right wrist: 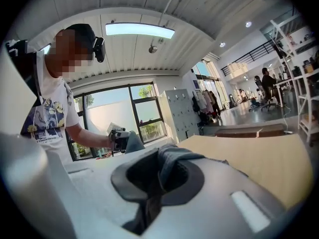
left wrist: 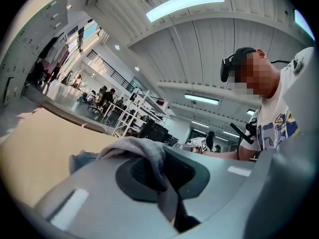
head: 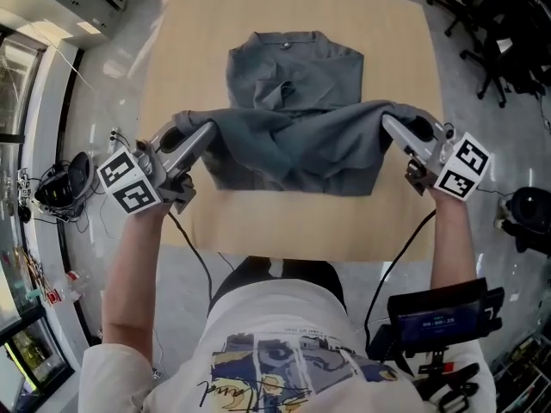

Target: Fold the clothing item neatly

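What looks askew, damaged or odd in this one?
Nothing damaged. The shirt has a crumpled patch below the collar, and the fold held between left gripper and right gripper sags in wrinkles.

The person wears a white short-sleeved T-shirt [head: 288, 338] with a blue, yellow and black cartoon print; a black head camera [left wrist: 228, 68] is strapped on; a black screen unit [head: 435, 317] hangs at the right side. The left gripper [head: 208, 129] and right gripper [head: 387, 121] are pale grey with dark pads; each bears a black-and-white marker cube [head: 129, 183] and a black cable [head: 196, 252].

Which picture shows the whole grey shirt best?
The head view: the whole grey shirt shows on the table. The left gripper view and right gripper view each show only a small pinched fold between the jaws.
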Motion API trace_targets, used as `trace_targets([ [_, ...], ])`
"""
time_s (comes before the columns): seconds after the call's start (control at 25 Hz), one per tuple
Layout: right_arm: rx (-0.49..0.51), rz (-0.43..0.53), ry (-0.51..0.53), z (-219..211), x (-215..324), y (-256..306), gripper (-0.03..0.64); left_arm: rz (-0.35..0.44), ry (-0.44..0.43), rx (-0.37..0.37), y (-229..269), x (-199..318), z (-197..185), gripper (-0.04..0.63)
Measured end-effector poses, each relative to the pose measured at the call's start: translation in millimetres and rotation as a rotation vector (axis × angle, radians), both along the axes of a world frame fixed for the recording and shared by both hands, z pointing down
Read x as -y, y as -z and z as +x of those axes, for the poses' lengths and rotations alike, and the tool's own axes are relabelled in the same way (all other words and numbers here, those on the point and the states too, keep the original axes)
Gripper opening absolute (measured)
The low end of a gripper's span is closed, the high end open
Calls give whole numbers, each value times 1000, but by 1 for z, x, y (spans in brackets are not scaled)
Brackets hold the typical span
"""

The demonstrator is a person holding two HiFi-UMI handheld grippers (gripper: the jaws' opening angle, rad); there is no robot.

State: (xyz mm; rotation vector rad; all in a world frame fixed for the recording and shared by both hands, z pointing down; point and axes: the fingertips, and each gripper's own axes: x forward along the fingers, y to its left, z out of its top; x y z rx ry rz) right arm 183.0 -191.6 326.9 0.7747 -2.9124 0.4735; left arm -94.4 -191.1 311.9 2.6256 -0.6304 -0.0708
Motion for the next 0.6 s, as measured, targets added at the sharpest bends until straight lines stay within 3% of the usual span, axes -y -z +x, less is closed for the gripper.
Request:
trace_targets([
  [0.6,5,-82,-60,31,112,-72,11,-63,33,65,-52,108,18,25],
])
